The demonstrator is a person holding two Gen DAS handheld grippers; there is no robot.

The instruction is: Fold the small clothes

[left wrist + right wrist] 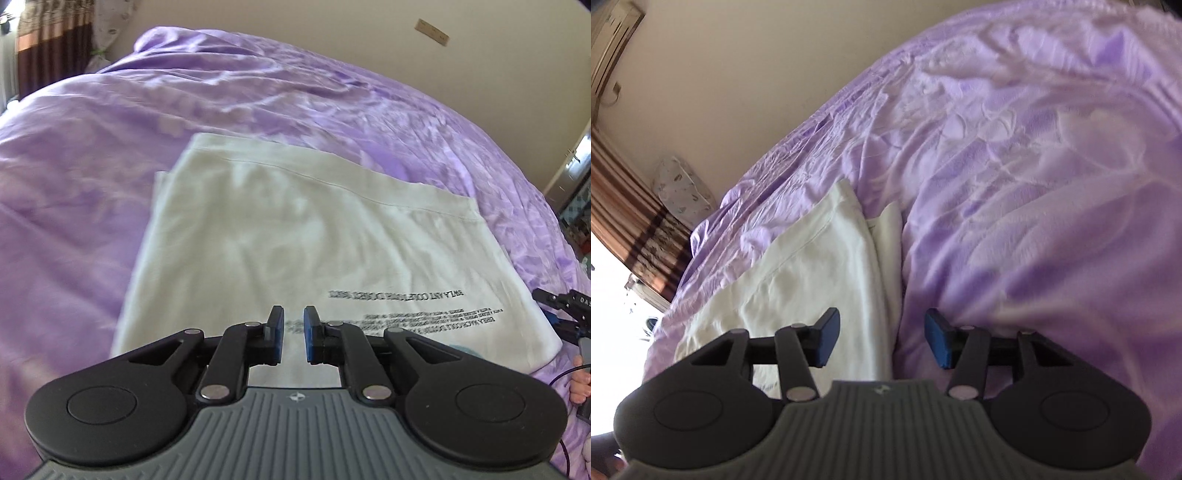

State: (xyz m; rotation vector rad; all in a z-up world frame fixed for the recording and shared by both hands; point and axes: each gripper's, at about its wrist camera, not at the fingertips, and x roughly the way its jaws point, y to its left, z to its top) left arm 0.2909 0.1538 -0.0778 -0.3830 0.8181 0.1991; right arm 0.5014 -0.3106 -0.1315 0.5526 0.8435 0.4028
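White shirt (295, 229) flat on purple bedsheet (74, 166), left gripper (293, 336) jaws narrowly parted, empty, right gripper (882, 338) jaws spread, empty

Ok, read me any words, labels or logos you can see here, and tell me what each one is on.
"DAS", cut off at the frame edge: on the right gripper.
Black printed lines on the white T-shirt: upside down and blurred, unreadable.
Small logo on the left gripper body: a symbol, no letters.

Both tools: left tool (293, 334), right tool (882, 338): black linkages, blue pads, ribbed grey bodies.
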